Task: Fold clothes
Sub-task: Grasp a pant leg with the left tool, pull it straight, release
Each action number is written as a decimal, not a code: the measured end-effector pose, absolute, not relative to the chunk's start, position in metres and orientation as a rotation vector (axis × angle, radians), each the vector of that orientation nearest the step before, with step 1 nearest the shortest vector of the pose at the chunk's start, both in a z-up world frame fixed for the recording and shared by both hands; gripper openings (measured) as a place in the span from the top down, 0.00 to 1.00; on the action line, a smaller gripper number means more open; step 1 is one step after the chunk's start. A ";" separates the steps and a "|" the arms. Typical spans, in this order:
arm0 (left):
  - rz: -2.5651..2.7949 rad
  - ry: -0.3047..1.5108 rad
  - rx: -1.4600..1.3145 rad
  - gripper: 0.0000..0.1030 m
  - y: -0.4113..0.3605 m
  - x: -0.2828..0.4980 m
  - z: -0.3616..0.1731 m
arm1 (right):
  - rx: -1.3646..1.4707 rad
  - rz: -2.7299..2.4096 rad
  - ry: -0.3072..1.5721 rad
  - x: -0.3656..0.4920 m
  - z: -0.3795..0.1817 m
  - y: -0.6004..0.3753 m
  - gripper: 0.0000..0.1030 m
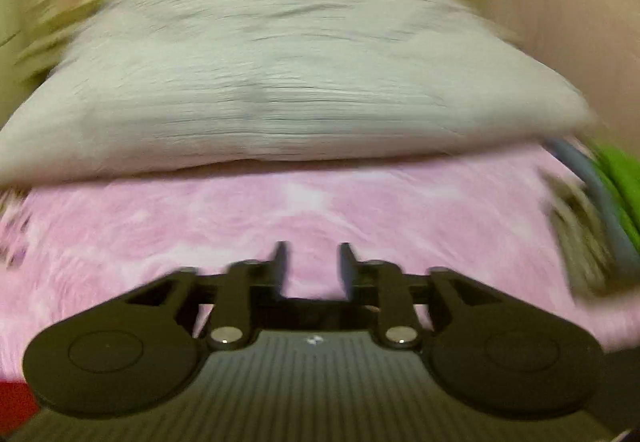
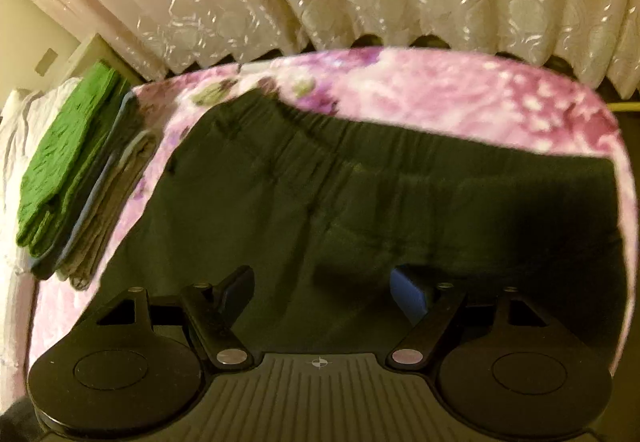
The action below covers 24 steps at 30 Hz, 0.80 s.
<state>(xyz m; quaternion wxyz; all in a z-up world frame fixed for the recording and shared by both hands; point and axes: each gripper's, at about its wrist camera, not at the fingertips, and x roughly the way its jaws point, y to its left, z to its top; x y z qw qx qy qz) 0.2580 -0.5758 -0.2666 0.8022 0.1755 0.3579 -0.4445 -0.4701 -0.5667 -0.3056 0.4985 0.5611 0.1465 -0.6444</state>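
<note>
Left gripper: jaws narrow, empty, over pink floral bedspread; grey crinkled pillow at 12 o'clock | Folded stack, green ribbed on top, at 9 o'clock | Right gripper: jaws wide, empty, over dark soft trousers, elastic waistband at 12 o'clock | Advice: pinch one edge, fold flat.

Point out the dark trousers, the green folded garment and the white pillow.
dark trousers (image 2: 360, 201): right wrist view, middle of the fabric.
green folded garment (image 2: 64, 157): right wrist view, top face.
white pillow (image 1: 280, 61): left wrist view, centre of its top.
</note>
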 end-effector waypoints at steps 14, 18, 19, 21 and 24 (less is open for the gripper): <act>-0.629 1.205 -0.194 0.96 -0.469 0.276 -0.405 | 1.310 -1.564 0.399 -0.470 -0.304 -0.562 0.24; -0.757 0.995 -0.015 0.96 -0.467 0.260 -0.369 | 1.281 -1.544 0.414 -0.464 -0.299 -0.566 0.24; -0.794 0.913 0.035 0.96 -0.460 0.252 -0.356 | 1.278 -1.539 0.409 -0.464 -0.298 -0.567 0.24; -0.827 0.793 0.107 0.94 -0.437 0.242 -0.342 | 1.265 -1.524 0.403 -0.464 -0.295 -0.569 0.24; -0.789 0.769 0.219 0.92 -0.415 0.239 -0.360 | 1.242 -1.495 0.417 -0.465 -0.296 -0.573 0.24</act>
